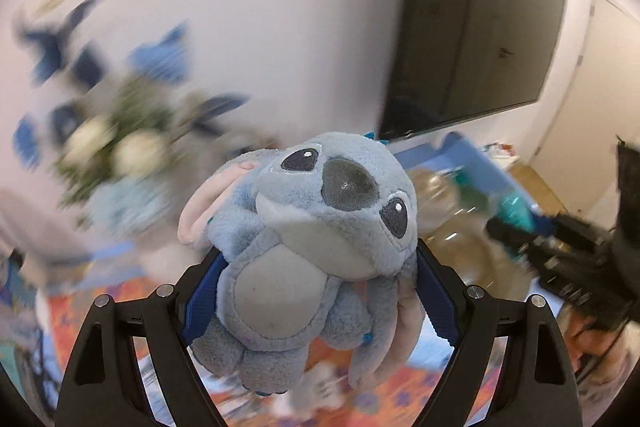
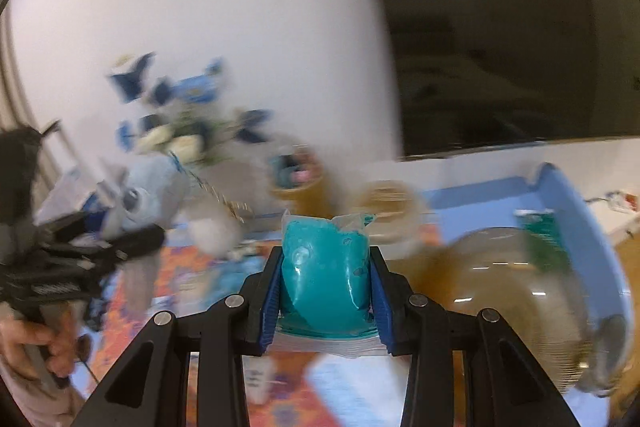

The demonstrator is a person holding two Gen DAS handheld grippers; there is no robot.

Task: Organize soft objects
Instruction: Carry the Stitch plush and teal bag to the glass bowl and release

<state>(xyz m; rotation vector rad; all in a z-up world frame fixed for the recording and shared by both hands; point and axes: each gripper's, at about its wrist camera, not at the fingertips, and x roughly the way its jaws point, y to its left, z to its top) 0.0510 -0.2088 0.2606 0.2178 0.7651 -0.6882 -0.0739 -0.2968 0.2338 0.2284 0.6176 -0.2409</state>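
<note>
Carrying two soft items aloft | left gripper (image 1: 316, 291): jaws wide, clamped round fluffy blue plush toy (image 1: 320, 227) at its squashy torso; light | right gripper (image 2: 325, 291): part-closed, squeezing teal gel-filled clear pouch (image 2: 324, 275); slippery, yielding, grip mid-body.

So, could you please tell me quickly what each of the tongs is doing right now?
Left tongs: closed on the blue plush toy, held up off the surface.
Right tongs: closed on the teal bag, also lifted.
</note>
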